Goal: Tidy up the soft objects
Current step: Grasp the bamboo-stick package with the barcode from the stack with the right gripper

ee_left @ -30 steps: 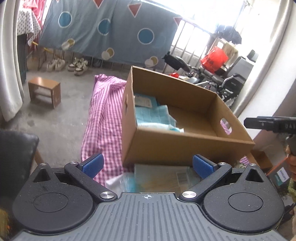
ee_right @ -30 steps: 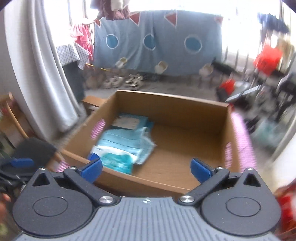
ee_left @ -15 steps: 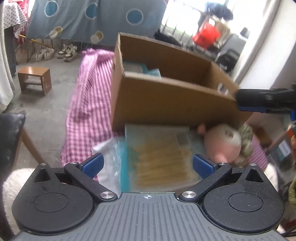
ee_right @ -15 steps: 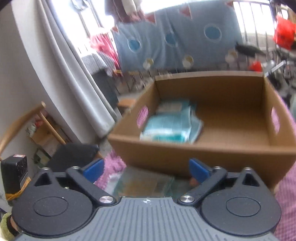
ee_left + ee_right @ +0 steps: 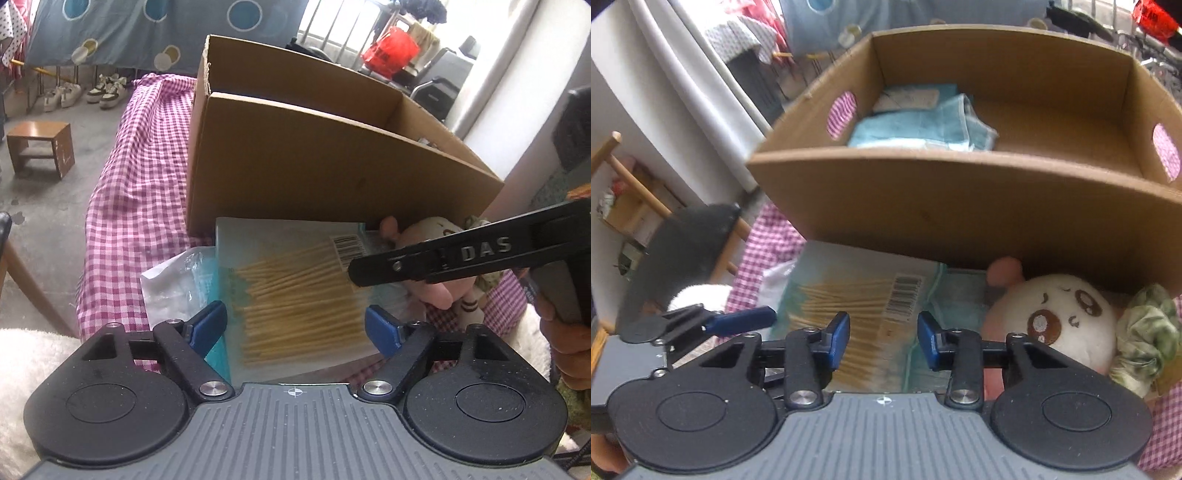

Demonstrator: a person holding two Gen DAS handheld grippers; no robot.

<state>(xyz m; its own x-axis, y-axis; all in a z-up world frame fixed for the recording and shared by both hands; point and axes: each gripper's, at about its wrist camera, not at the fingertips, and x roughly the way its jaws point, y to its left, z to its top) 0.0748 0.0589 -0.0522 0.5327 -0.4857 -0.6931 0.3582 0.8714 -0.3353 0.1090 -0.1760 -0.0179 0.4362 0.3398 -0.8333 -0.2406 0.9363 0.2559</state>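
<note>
Both tongs were over the packet of sticks (image 5: 295,295), left tongs (image 5: 295,326) wide apart, right tongs (image 5: 882,339) half closed on nothing; both had just been closing. Grab it next, then into the box (image 5: 960,206), I'd guess

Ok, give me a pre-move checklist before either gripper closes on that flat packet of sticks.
1. Packet of sticks lies flat in front of the cardboard box: ok.
2. Left gripper straddles the packet's near end, jaws wide after just closing a little: ok.
3. Right gripper jaws, just closing, stand narrow over the packet; whether the pads touch it: cannot tell.
4. Plush toy clear of the right gripper: not ok, it sits right beside the right finger.
5. Free space in the box beside the blue packets: ok.
</note>
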